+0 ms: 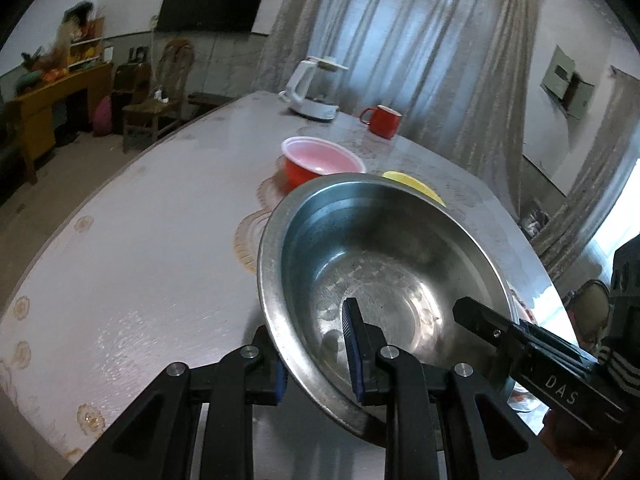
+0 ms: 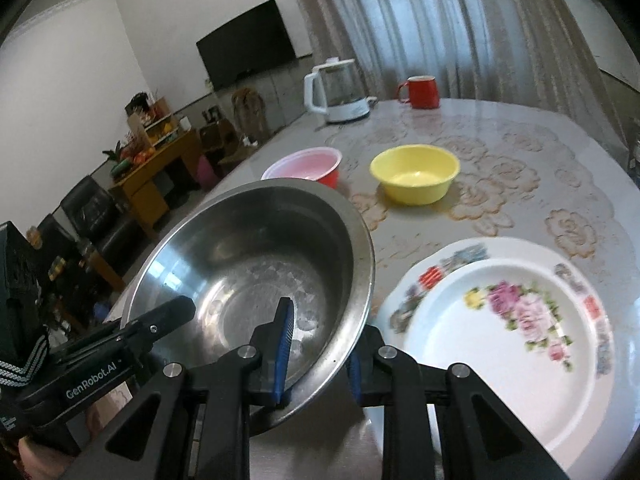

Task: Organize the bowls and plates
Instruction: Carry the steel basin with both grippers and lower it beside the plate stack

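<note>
Both grippers [image 1: 316, 360] [image 2: 316, 364] on steel bowl [image 1: 384, 264].

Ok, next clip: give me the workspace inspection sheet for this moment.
Surface: table under a floral lace cloth.
Job's things: steel bowl held tilted; red bowl and yellow bowl behind it; two floral plates stacked.
Clutter: white kettle, red mug at far edge.
Grippers: left gripper and right gripper each straddle the steel bowl's rim.
Cables: nothing seen.
Surroundings: curtains, wall television, chairs, wooden desk.
</note>
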A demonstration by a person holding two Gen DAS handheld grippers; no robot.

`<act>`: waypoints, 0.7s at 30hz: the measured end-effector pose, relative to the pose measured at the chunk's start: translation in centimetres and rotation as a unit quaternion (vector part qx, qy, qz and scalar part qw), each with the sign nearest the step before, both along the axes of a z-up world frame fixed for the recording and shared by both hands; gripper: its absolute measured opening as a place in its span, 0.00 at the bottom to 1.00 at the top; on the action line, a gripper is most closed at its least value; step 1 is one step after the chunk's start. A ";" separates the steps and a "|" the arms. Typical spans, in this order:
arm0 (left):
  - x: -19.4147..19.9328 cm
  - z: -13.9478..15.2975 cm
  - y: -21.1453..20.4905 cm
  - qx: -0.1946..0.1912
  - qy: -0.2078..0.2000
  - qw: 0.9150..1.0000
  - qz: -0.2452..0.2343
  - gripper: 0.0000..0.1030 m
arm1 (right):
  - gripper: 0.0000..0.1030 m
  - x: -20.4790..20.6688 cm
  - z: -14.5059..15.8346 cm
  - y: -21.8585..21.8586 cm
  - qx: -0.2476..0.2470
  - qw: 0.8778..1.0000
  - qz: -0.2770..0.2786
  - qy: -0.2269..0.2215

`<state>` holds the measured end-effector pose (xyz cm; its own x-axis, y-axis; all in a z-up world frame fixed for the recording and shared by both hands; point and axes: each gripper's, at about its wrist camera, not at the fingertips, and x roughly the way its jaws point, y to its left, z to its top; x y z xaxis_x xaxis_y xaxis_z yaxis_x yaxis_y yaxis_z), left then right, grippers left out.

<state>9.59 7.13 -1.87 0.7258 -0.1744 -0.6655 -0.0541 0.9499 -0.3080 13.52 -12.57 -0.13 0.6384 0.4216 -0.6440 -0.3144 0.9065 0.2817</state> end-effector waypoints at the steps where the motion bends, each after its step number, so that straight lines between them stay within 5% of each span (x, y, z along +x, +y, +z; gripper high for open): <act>1: 0.0 -0.1 0.2 -0.001 0.002 1.000 0.002 0.23 | 0.23 0.1 -0.2 0.3 -0.002 1.000 0.003 0.003; 21: 1.6 -3.3 0.8 0.026 0.035 0.999 0.015 0.23 | 0.26 1.4 -2.4 3.4 -0.054 0.997 0.014 0.062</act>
<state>11.21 7.95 -5.16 0.6816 -0.1168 -0.7224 -0.1020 0.9624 -0.2518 14.95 -9.12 -2.57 0.5405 0.3625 -0.7592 -0.3096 0.9248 0.2212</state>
